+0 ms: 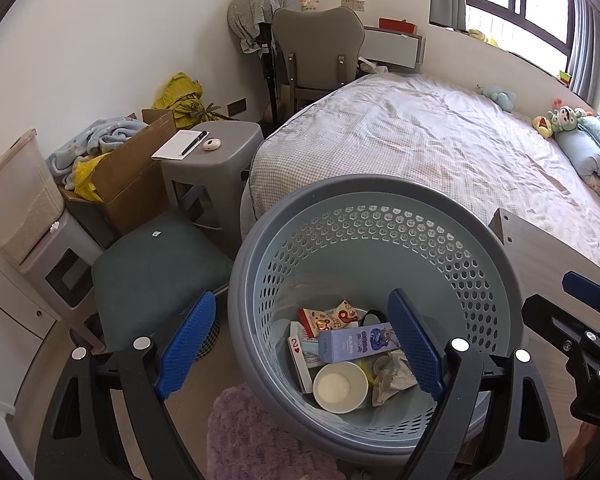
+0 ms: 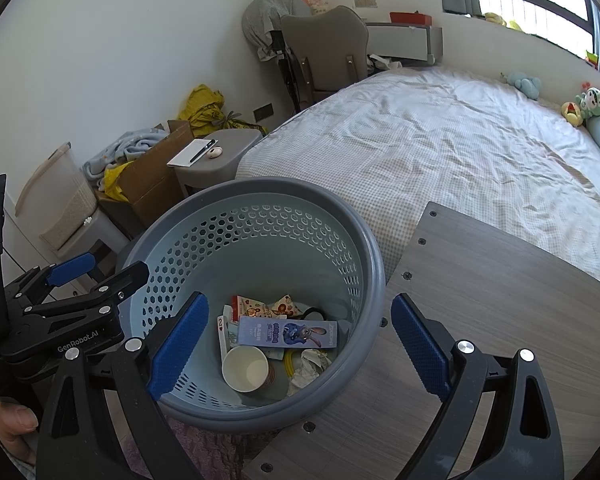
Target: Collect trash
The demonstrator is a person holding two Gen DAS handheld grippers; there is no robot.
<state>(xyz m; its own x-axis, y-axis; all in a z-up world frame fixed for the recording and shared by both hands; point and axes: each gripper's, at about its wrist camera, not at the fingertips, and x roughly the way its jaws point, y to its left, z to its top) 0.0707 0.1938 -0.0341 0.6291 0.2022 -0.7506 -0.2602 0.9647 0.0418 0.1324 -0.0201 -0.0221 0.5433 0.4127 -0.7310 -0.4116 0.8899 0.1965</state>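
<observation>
A grey perforated trash basket (image 1: 244,280) (image 2: 374,264) stands on the floor below both grippers. Inside lie a white paper cup (image 1: 340,387) (image 2: 245,368), a blue cartoon carton (image 1: 358,344) (image 2: 287,332), a snack wrapper (image 1: 328,318) (image 2: 260,306), a playing card (image 1: 295,344) (image 2: 221,330) and crumpled paper (image 1: 392,380) (image 2: 310,368). My left gripper (image 1: 300,350) hovers open over the basket, empty; it also shows at the left edge of the right wrist view (image 2: 80,276). My right gripper (image 2: 300,350) is open and empty, straddling the basket's right rim; it also appears at the right edge of the left wrist view (image 1: 580,300).
A wood-grain table (image 2: 480,300) sits right of the basket. Behind lies a bed (image 1: 440,140) with plush toys (image 1: 564,118). A grey stool (image 1: 216,148) holds a notepad and pen. A cardboard box (image 1: 128,176), a dark cushion (image 1: 156,256) and a purple rug (image 1: 252,440) surround the basket.
</observation>
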